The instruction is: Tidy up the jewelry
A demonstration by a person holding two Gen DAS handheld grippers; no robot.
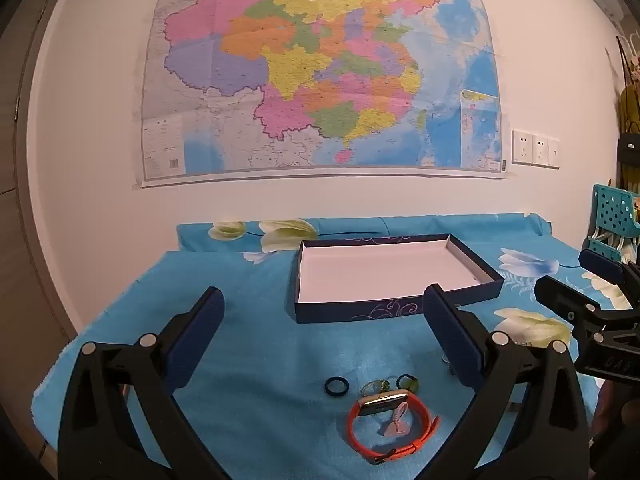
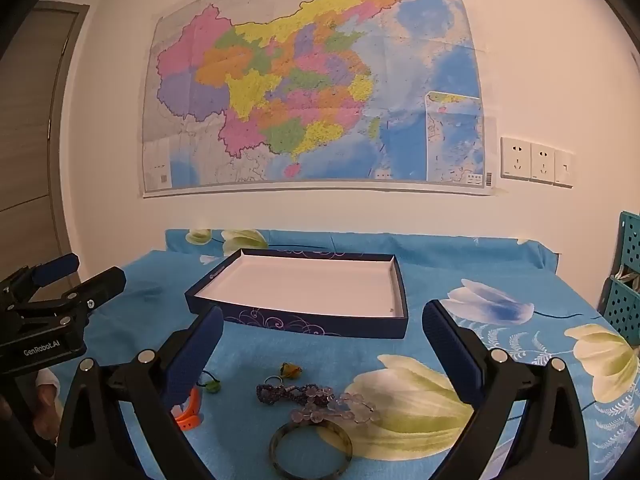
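A dark blue box lid with a white inside [image 1: 384, 268] [image 2: 304, 280] lies empty on the table. In the left wrist view an orange-strapped watch [image 1: 394, 420], a dark blue ring [image 1: 337, 385] and small green rings [image 1: 406, 382] lie between the fingers of my open left gripper [image 1: 324, 304]. In the right wrist view a grey-green bangle [image 2: 311, 450], a clear bead bracelet [image 2: 340, 406], a purple bead bracelet [image 2: 280, 394] and a small green-yellow ring [image 2: 291, 370] lie below my open right gripper [image 2: 320, 320]. Both grippers are empty and above the table.
A blue floral cloth [image 1: 248, 320] covers the table, which stands against a white wall with a large map [image 1: 320, 72]. A teal perforated rack [image 2: 626, 280] stands at the right edge. Wall sockets [image 2: 536, 162] sit right of the map.
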